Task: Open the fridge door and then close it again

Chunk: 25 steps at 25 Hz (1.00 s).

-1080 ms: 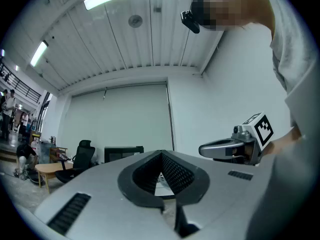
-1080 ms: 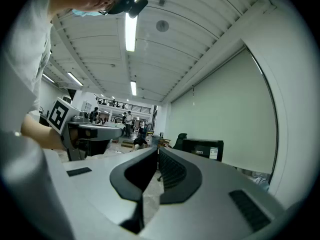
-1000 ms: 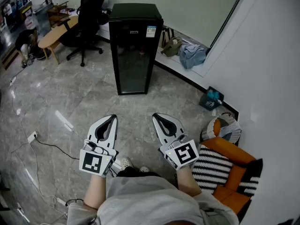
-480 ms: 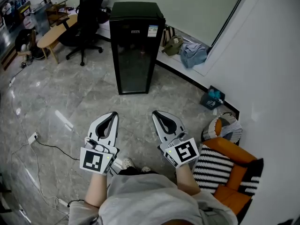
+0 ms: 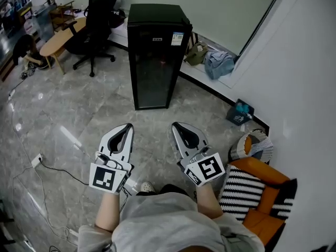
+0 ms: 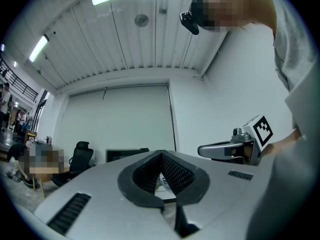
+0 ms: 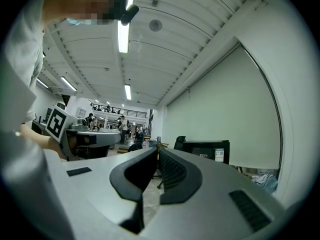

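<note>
The black fridge (image 5: 156,55) with a dark glass door stands on the grey floor ahead of me, its door closed. My left gripper (image 5: 127,126) and right gripper (image 5: 176,125) are held side by side in front of my body, pointing at the fridge and well short of it. Both are shut with nothing between their jaws. In the left gripper view the closed jaws (image 6: 161,155) hide most of the fridge (image 6: 125,155), and the right gripper (image 6: 232,149) shows to the right. The right gripper view shows the fridge (image 7: 207,148) beyond its closed jaws (image 7: 156,151).
A black office chair (image 5: 100,16) and a wooden table (image 5: 59,37) stand left of the fridge. Bags and clothes (image 5: 215,63) lie along the wall. A blue box (image 5: 239,112), a basket (image 5: 253,144) and an orange striped seat (image 5: 257,188) sit at right. Cables (image 5: 37,161) run across the floor.
Both grippers have moved forward toward the fridge together with the person; the fridge now looks slightly nearer and larger. The jaws stay shut.
</note>
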Available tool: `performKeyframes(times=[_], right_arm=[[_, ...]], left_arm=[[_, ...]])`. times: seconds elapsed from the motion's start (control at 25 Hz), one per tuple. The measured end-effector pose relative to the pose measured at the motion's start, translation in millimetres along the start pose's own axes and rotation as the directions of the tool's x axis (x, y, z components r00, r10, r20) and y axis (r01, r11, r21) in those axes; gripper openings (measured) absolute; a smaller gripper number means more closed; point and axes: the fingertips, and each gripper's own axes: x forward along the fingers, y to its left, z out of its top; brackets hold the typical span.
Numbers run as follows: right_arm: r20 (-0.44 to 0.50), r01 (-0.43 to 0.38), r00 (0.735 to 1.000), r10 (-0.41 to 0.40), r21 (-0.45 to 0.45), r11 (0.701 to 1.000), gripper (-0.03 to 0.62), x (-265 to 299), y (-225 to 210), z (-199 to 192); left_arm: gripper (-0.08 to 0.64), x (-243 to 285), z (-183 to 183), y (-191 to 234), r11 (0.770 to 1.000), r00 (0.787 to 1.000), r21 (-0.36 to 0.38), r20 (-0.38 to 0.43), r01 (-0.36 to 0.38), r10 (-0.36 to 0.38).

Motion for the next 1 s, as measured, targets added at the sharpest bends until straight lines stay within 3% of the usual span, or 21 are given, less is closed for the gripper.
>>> performKeyframes(times=[0.44,1.0], right_arm=[[-0.021,0.019,1.000,-0.019,-0.002,1.000,0.023,43.7,-13.1,-9.6],[0.001,-0.047,0.999,0.047,0.006,0.999,0.023,144.9,-107.9,-18.2]], left_arm=[[0.012,28.2,-9.9,46.6,1.000,1.000,-0.011,0.007,0.000,0.000],[0.012,134.5,-15.0,109.8,0.997,0.997,0.019,0.008,-0.073,0.073]])
